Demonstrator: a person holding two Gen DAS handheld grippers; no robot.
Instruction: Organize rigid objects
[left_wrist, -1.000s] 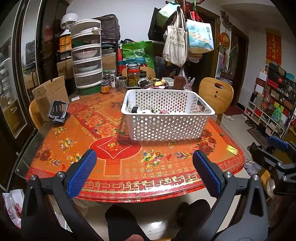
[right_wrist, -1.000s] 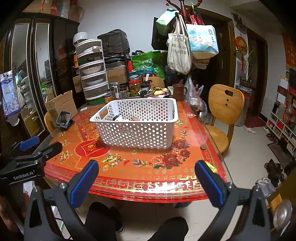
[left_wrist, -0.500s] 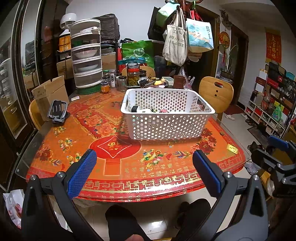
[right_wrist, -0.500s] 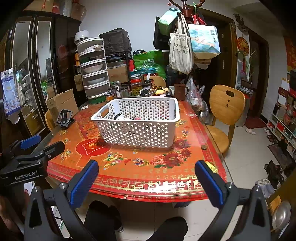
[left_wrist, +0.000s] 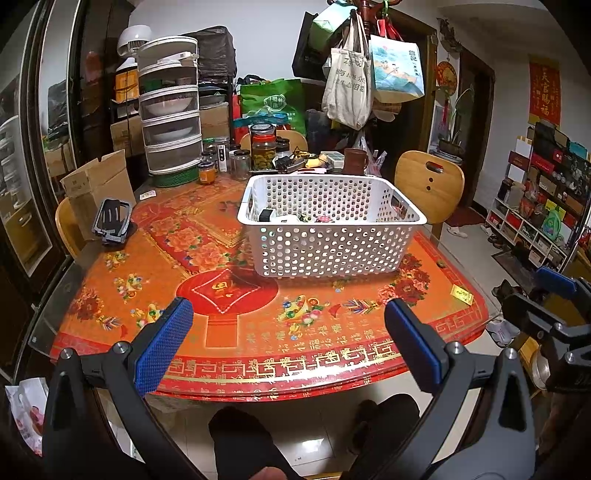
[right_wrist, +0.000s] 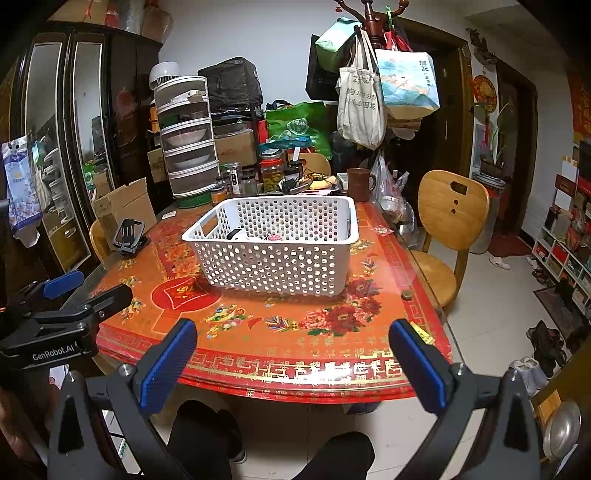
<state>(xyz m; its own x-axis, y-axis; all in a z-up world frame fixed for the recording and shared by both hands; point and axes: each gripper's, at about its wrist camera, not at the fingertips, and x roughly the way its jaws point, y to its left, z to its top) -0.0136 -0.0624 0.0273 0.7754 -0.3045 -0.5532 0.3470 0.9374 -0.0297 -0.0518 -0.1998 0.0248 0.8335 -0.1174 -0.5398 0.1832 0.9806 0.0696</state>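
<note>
Left wrist view: we hold the left gripper (left_wrist: 288, 339) short of the near edge of the table (left_wrist: 110, 280), its blue pads spread wide with nothing between them. The right gripper (right_wrist: 291, 354) hangs likewise at the near edge, fingers wide apart and empty. We judge both are parked back from the work so the whole tabletop can be surveyed before any reach.

The white perforated basket (left_wrist: 332, 251) stands upright near the table's middle, apart from the clutter at the far edge. It already holds several small rigid items (left_wrist: 295, 218), so we take it as the collection bin; its central spot is within reach of either side.

A black folding stand (left_wrist: 112, 221) rests at the table's left edge, beside an open cardboard box (left_wrist: 96, 184). Jars (left_wrist: 264, 147) and a brown mug (left_wrist: 354, 160) crowd the far edge.

Hard to make out: the basket wall hides most of its contents; we see only a dark block, something white and a pinkish piece, none identifiable. The heap behind the jars is too tangled to sort by eye.
</note>
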